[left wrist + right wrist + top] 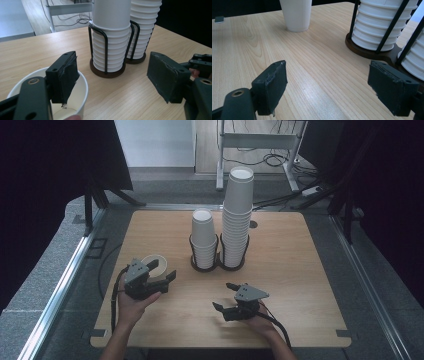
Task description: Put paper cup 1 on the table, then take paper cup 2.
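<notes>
Left gripper (169, 269) is held open at lower left, one jaw inside the paper cup (151, 260); right gripper (222, 294) is also kept open.

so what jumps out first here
The tall stack of white paper cups in a black wire holder at the middle of the table, beside a shorter stack. Nearer, the left gripper has one jaw inside a single cup; the right gripper stands open over bare wood.
</notes>
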Tool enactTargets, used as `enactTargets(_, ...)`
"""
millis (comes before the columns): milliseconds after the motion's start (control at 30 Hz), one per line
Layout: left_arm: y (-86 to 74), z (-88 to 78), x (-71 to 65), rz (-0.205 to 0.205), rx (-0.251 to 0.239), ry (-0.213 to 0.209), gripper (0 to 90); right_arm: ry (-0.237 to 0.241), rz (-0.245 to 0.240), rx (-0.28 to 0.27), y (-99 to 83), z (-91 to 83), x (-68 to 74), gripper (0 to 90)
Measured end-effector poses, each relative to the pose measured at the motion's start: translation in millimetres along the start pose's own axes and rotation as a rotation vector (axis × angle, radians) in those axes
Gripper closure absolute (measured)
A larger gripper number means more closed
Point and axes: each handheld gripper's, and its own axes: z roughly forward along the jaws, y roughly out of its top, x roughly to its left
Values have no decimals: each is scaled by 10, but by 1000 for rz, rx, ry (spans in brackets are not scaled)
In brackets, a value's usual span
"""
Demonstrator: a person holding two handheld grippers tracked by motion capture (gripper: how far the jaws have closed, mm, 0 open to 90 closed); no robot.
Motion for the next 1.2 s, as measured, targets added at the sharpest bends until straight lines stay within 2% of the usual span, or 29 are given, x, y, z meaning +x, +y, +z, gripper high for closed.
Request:
enactTargets(100, -17, 32, -6, -9, 16, -19, 236, -2, 2, -4, 5, -7, -3, 158)
enactTargets(267, -23, 78, -55, -13, 40, -38, 162, -4, 0, -9, 18, -16, -8, 159)
enactTargets(367, 0, 107, -98, -9, 52, -67, 148, -11, -3, -28, 42, -36, -12, 166)
enactTargets(467, 11, 152, -149, -1, 71, -70, 127, -20, 13, -49, 60, -79, -54, 171)
enactTargets(667, 61, 285, -250, 6, 104, -130, 112, -50, 23, -67, 109, -198, -131, 175)
enactTargets(700, 83, 319, -266, -3, 105, -147, 115, -56, 24, -70, 124, -217, -145, 175)
enactTargets(767, 116, 371, -289, -8, 104, -167, 122, -71, 24, -81, 159, -255, -182, 175)
enactTargets(967, 237, 538, -399, 13, 117, -218, 95, -117, 37, -124, 314, -411, -337, 174)
enactTargets(1067, 317, 578, -434, 33, 127, -240, 95, -124, 50, -133, 440, -500, -442, 167)
enactTargets(1200, 427, 600, -459, 43, 117, -257, 96, -138, 60, -146, 590, -572, -560, 163)
